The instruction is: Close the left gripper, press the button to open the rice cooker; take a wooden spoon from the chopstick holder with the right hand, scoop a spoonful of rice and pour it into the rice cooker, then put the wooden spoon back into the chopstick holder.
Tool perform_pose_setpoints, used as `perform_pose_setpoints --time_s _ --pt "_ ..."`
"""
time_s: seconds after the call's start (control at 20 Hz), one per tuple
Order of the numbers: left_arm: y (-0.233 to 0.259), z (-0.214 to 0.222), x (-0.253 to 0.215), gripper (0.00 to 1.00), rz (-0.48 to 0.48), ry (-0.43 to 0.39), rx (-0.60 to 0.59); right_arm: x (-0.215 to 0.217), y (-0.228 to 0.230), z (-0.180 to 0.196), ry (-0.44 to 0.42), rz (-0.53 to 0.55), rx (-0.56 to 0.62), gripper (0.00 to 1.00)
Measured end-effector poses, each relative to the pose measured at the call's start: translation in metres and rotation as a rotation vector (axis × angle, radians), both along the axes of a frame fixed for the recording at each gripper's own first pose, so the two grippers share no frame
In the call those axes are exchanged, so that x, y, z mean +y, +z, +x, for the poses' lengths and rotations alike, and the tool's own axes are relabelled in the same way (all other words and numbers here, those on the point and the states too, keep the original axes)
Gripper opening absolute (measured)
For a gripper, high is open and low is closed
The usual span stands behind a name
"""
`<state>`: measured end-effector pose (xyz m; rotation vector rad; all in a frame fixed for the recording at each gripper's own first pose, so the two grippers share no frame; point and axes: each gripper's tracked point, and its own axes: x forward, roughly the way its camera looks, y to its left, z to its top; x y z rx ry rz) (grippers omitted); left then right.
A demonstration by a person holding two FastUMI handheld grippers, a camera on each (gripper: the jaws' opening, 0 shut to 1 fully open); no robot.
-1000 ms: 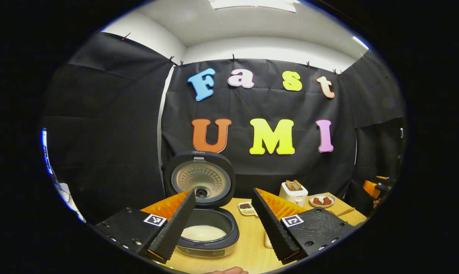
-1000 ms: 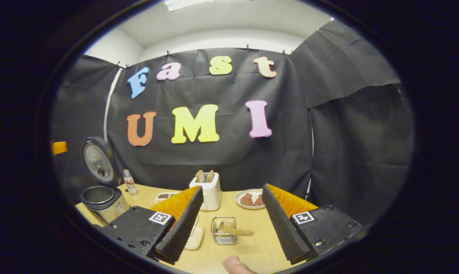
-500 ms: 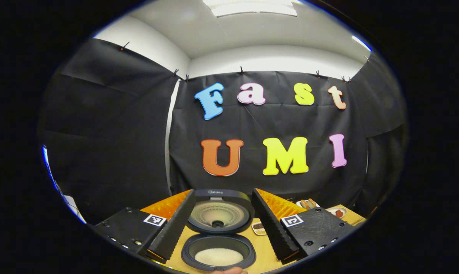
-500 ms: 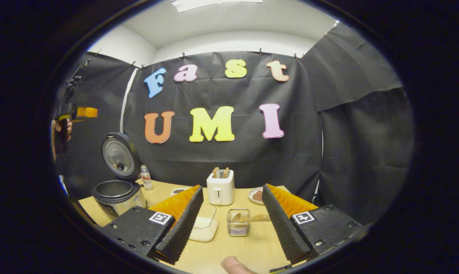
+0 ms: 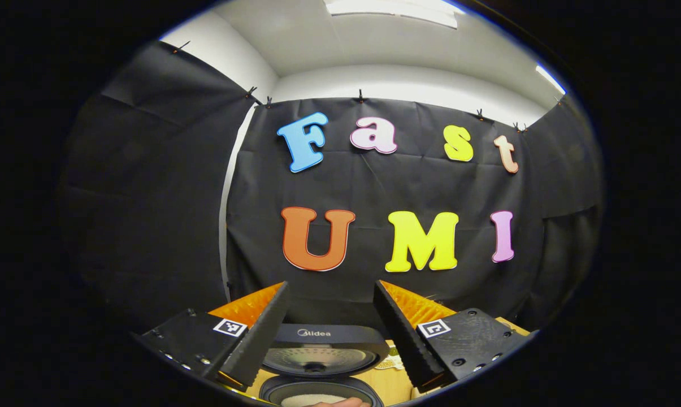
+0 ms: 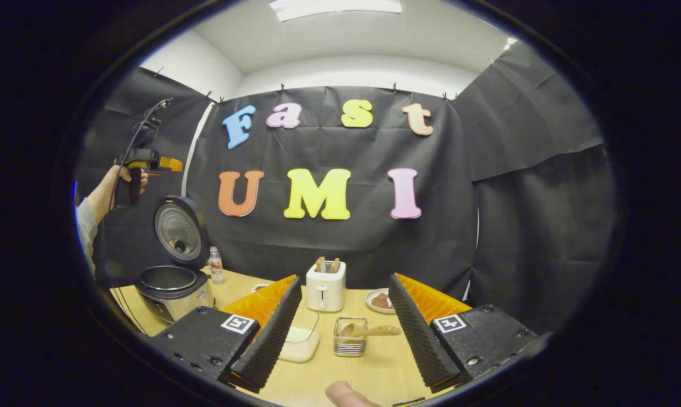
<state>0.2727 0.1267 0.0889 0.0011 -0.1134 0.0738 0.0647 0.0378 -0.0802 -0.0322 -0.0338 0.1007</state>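
The cooker (image 6: 173, 271) is seen lid-up on the desk (image 6: 340, 373). Right of it, the spoon (image 6: 368, 330) rests in the holder (image 6: 348, 339). Both the left hand-held gripper (image 5: 329, 330) and the right hand-held gripper (image 6: 343, 333) are spread, empty.

A: What's on the tabletop (image 6: 374, 373)?
B: One rice cooker (image 6: 173, 282), one bottle (image 6: 215, 265), one toaster (image 6: 325, 288), one plate (image 6: 380, 301), one clear lidded box (image 6: 302, 343).
A: Spoons?
B: One wooden spoon (image 6: 371, 330), in one chopstick holder (image 6: 348, 339).
A: Tools?
B: Two: right tool (image 6: 340, 333), left tool (image 6: 148, 161).
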Motion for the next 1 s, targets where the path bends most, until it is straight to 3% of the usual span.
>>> perform_pose_setpoints --time_s 0.1,0.2,0.25,0.3,0.45,0.6,0.65,1.0 --pt "-0.012 0.018 0.009 0.94 0.005 0.011 0.023 -0.002 -0.003 0.002 -0.003 0.002 0.007 0.95" --pt "-0.025 0.034 0.018 0.94 0.007 0.029 0.058 -0.002 -0.008 0.004 -0.001 0.007 0.018 0.99" --pt "-0.034 0.042 0.023 0.94 0.007 0.043 0.077 -0.003 -0.010 0.006 -0.003 0.010 0.024 0.95" --pt "-0.039 0.049 0.024 0.94 0.007 0.041 0.091 -0.004 -0.011 0.006 -0.005 0.012 0.026 0.99" --pt "-0.059 0.062 0.024 0.94 -0.006 0.051 0.164 -0.003 -0.012 0.007 -0.008 0.012 0.029 1.00" --pt "-0.076 0.064 0.019 0.94 0.005 0.041 0.218 0.000 -0.012 0.004 -0.004 0.011 0.032 1.00" --pt "-0.071 0.064 0.021 1.00 -0.001 0.044 0.206 0.002 -0.012 0.003 -0.001 0.010 0.032 1.00" --pt "-0.083 0.029 0.016 0.97 -0.014 0.060 0.316 0.000 -0.001 -0.021 0.001 0.009 0.008 0.99"
